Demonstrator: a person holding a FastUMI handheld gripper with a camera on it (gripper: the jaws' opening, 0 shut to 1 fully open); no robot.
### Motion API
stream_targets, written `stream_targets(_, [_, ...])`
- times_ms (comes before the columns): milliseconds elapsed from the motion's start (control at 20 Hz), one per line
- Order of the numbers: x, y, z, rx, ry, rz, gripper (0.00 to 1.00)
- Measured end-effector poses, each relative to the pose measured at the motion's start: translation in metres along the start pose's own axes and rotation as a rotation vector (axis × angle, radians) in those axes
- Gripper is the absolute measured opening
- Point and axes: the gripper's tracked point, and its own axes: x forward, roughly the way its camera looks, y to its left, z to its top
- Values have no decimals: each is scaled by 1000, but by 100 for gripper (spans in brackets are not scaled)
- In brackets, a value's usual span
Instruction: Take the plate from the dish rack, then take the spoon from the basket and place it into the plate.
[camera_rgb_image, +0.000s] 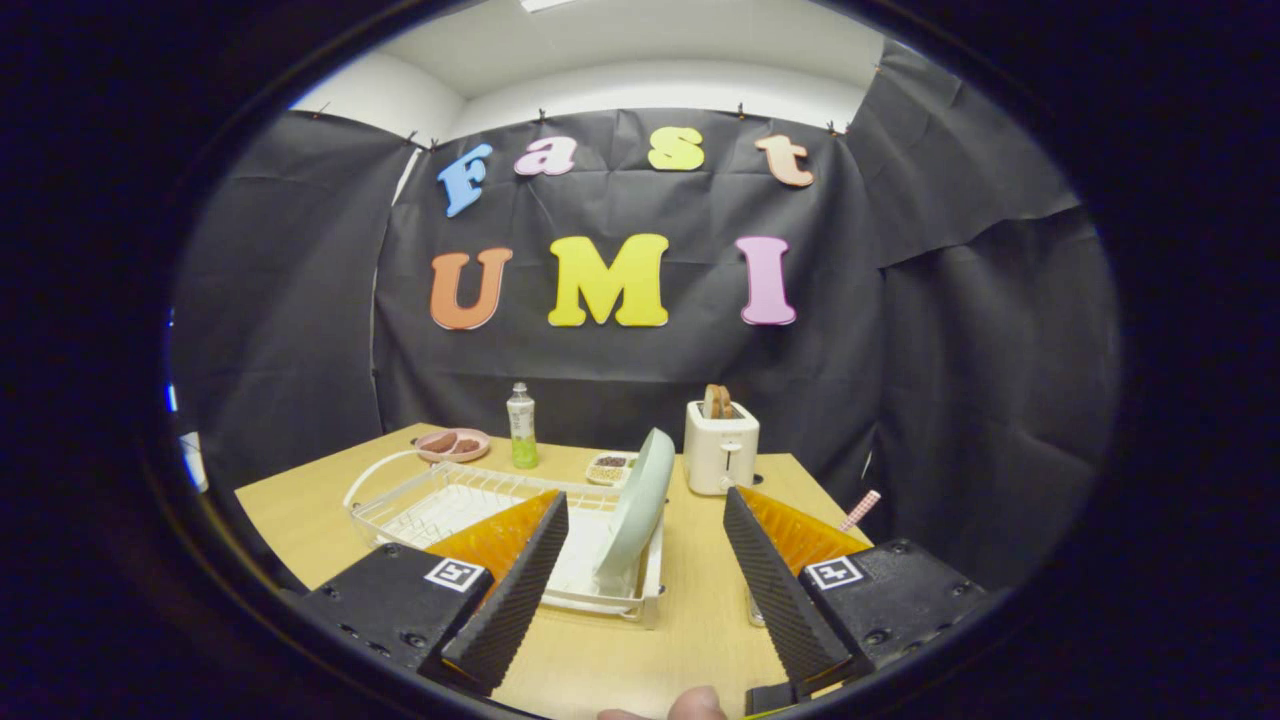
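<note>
the gripper (645, 560) is held with its fingers spread wide and nothing pinched between them. the plate (633, 510) is seen standing on edge in the dish rack (400, 500), just ahead of the fingers and a little toward the left one; its lower rim is sunk in the rack's near right corner, while its upper rim is tipped away to the right, toward the toaster (721, 447). the coming move is judged to turn on this: the plate's long axis runs nearly upright, with a lean, and its thin edge is presented to the fingers almost head-on (so the gap between them is already roughly lined up across that edge). a straight advance with a slight shift to the left would seem to be called for, the fingers being closed across the rim rather than over the face.

the plate has not yet been lifted, so the task is taken to be at its first step. a checked handle (860, 509) is seen poking up beyond the right finger, at the table's (300, 510) right edge; whether it belongs to the spoon cannot be told, and the basket cannot be made out with certainty. a pink dish (453, 443), a bottle (520, 427) and a small tray (609, 467) are set beyond the rack, well apart from the fingers. a fingertip (697, 704) of the person is glimpsed below the gripper.
</note>
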Motion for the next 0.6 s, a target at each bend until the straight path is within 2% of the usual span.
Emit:
stream_targets(100, [22, -14, 6, -21, 53, 5, 100])
stream_targets(300, [67, -26, 24, 18, 174, 44, 100])
stream_targets(600, [124, -11, 30, 31, 418, 117, 100])
